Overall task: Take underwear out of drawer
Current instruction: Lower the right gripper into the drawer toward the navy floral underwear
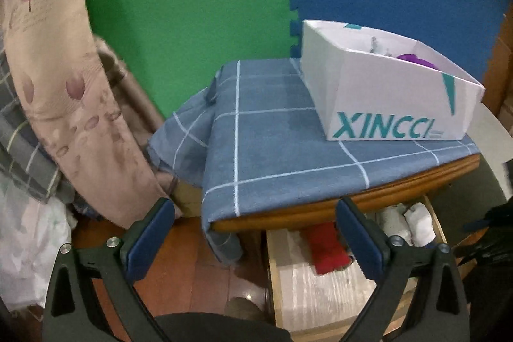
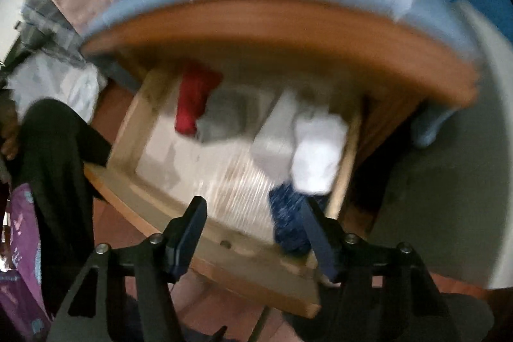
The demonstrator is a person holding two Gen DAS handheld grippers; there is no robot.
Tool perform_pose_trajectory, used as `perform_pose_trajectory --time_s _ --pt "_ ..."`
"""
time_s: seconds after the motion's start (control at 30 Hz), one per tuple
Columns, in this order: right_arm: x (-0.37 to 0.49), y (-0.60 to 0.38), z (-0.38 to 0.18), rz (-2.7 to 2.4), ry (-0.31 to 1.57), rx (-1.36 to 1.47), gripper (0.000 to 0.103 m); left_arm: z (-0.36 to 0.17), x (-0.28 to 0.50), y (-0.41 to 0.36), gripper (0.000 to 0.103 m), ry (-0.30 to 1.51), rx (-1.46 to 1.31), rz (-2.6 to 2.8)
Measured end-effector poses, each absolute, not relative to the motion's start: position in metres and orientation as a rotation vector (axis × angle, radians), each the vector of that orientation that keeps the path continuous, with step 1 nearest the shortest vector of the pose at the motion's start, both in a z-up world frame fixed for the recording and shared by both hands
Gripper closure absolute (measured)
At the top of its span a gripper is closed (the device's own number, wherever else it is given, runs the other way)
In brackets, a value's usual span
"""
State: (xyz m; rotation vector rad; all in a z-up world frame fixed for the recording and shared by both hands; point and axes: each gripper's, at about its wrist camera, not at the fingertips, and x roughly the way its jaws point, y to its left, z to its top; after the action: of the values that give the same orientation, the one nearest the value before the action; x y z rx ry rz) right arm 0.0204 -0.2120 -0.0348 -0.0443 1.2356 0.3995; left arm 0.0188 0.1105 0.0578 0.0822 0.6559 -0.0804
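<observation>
A wooden drawer (image 2: 179, 210) stands pulled open under a small wooden table (image 2: 288, 31). Inside lie folded pieces of underwear: a red one (image 2: 192, 98), a grey one (image 2: 224, 117), a white one (image 2: 317, 146) and a dark blue patterned one (image 2: 288, 220) at the front right. My right gripper (image 2: 253, 213) is open just above the drawer's front edge, with the blue piece by its right finger. The view is blurred. My left gripper (image 1: 256, 229) is open and empty in front of the table, above the floor; the drawer (image 1: 275, 278) and red piece (image 1: 327, 249) show between its fingers.
A white XINCCI box (image 1: 384, 92) with a purple item stands on the blue checked cloth (image 1: 272, 133) that covers the table. Bedding (image 1: 48, 85) is piled to the left. Green and blue foam mats form the back wall. A person's dark leg (image 2: 54, 149) is left of the drawer.
</observation>
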Motion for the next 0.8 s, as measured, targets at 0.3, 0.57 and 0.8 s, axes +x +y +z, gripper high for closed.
perform_pose_trajectory --time_s 0.3,0.57,0.8 --pt "0.042 -0.184 -0.096 0.309 1.426 -0.194 0.040 0.054 0.011 0.102 0.001 0.629 0.142 -0.097" --pt "0.059 -0.185 -0.134 0.180 1.548 -0.317 0.040 0.054 0.014 0.114 0.001 0.644 0.073 -0.110" --pt "0.063 -0.178 -0.164 0.202 1.631 -0.384 0.042 0.052 0.018 0.125 0.001 0.665 -0.002 -0.112"
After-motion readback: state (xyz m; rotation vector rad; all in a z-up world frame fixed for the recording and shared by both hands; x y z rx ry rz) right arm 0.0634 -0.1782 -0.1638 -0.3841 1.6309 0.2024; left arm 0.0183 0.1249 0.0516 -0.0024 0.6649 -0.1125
